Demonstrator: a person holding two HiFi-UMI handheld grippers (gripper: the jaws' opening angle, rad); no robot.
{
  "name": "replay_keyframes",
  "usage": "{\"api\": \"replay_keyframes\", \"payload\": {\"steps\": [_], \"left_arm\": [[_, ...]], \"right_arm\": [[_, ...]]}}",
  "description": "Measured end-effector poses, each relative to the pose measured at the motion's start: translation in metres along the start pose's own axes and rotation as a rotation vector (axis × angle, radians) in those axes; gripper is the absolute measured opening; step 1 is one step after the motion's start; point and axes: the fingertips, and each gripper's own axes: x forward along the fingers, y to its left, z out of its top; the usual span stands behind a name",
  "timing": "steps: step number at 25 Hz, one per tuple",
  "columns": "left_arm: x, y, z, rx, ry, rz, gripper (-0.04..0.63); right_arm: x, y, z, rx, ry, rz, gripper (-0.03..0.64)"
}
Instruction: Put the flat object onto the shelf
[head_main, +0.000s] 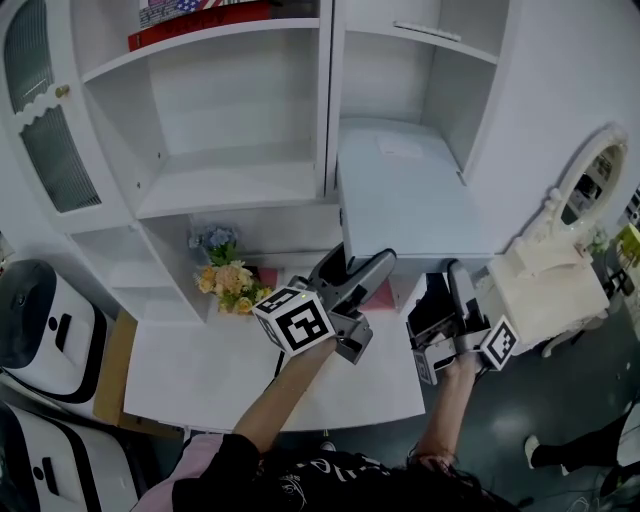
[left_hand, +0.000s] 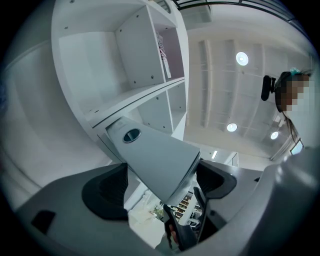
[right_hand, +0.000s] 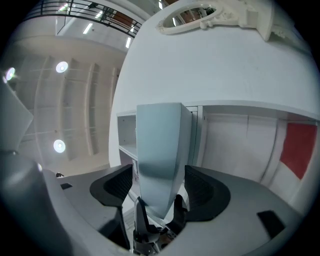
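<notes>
The flat object (head_main: 410, 195) is a pale blue-grey slab. It is tilted, with its far end in the lower right compartment of the white shelf (head_main: 240, 185) and its near edge toward me. My left gripper (head_main: 355, 262) grips its near left corner and my right gripper (head_main: 448, 285) its near right edge. In the left gripper view the flat object (left_hand: 155, 157) fills the gap of the left gripper (left_hand: 160, 185), with an oval mark near its far end. In the right gripper view the flat object (right_hand: 159, 150) stands edge-up inside the right gripper (right_hand: 159, 182).
A flower bunch (head_main: 232, 282) sits at the back of the white table (head_main: 200, 375). An ornate white mirror (head_main: 592, 185) on a white stand (head_main: 545, 285) is close on the right. Red books (head_main: 200, 25) lie on the top shelf. A white appliance (head_main: 40, 320) stands at left.
</notes>
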Motion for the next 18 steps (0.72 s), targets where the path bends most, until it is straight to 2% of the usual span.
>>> {"api": "replay_keyframes", "payload": {"steps": [9, 13, 18], "left_arm": [[0.031, 0.031, 0.027, -0.036, -0.017, 0.063, 0.439], [0.045, 0.039, 0.035, -0.063, -0.037, 0.1, 0.439], [0.057, 0.054, 0.04, -0.031, -0.039, 0.165, 0.439]], "right_arm": [[-0.011, -0.02, -0.013, -0.133, 0.072, -0.122, 0.316], [-0.012, -0.026, -0.023, -0.125, 0.1, -0.141, 0.316], [-0.016, -0.033, -0.033, -0.125, 0.119, -0.166, 0.316]]}}
